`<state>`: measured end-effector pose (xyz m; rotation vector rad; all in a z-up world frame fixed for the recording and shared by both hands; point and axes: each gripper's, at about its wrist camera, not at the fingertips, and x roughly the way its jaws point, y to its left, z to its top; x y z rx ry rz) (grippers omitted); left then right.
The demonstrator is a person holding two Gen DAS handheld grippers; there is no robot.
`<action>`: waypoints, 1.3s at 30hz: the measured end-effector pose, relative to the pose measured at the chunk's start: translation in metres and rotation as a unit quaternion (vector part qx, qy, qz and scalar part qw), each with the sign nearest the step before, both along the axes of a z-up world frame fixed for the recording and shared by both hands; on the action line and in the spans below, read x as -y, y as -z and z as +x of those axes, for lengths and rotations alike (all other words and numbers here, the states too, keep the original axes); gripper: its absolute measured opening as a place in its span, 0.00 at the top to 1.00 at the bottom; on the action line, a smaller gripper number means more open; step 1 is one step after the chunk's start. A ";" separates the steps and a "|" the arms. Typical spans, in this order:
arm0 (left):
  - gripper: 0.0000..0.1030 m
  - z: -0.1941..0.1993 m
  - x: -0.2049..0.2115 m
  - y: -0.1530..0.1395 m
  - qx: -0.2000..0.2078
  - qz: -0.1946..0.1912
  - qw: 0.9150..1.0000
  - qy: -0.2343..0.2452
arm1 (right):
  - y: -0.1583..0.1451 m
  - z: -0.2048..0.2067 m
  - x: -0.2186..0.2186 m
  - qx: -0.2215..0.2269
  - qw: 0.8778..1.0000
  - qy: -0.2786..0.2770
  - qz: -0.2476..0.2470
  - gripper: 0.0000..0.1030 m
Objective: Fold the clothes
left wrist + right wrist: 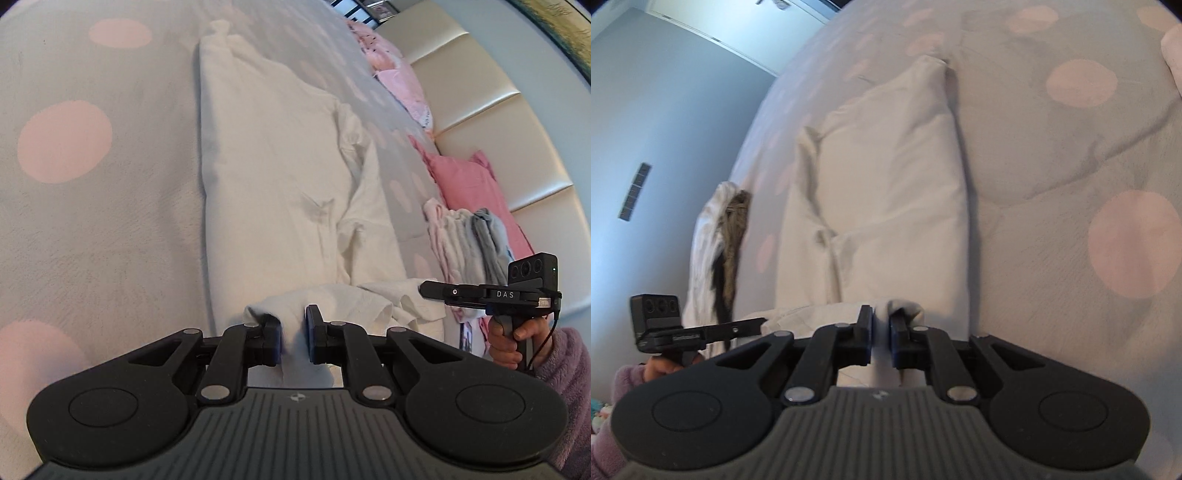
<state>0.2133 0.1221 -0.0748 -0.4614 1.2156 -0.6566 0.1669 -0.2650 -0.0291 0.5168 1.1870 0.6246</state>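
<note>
A white garment lies lengthwise on the grey bedspread with pink dots, folded into a long strip. My left gripper is shut on its near edge, cloth bunched between the pads. My right gripper is shut on the same near edge further along the garment. The right gripper also shows side-on in the left wrist view, and the left gripper in the right wrist view. Both hold the edge slightly lifted.
A stack of folded pink, white and grey clothes sits by a pink pillow against the cream padded headboard. A white and dark pile of clothes lies at the bed's other edge.
</note>
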 end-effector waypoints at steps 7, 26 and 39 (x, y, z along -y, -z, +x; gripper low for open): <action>0.56 -0.010 -0.007 -0.013 0.003 -0.015 1.000 -0.016 | -0.004 -0.001 -0.009 0.011 0.999 0.015 -0.035 0.52; 0.60 -0.171 0.076 -0.072 0.249 0.184 0.951 0.001 | -0.035 -0.165 -0.071 0.210 0.956 0.026 -0.202 0.46; 0.61 -0.156 0.104 -0.018 0.225 0.217 0.950 0.000 | 0.006 -0.150 -0.094 0.222 0.930 -0.031 -0.291 0.70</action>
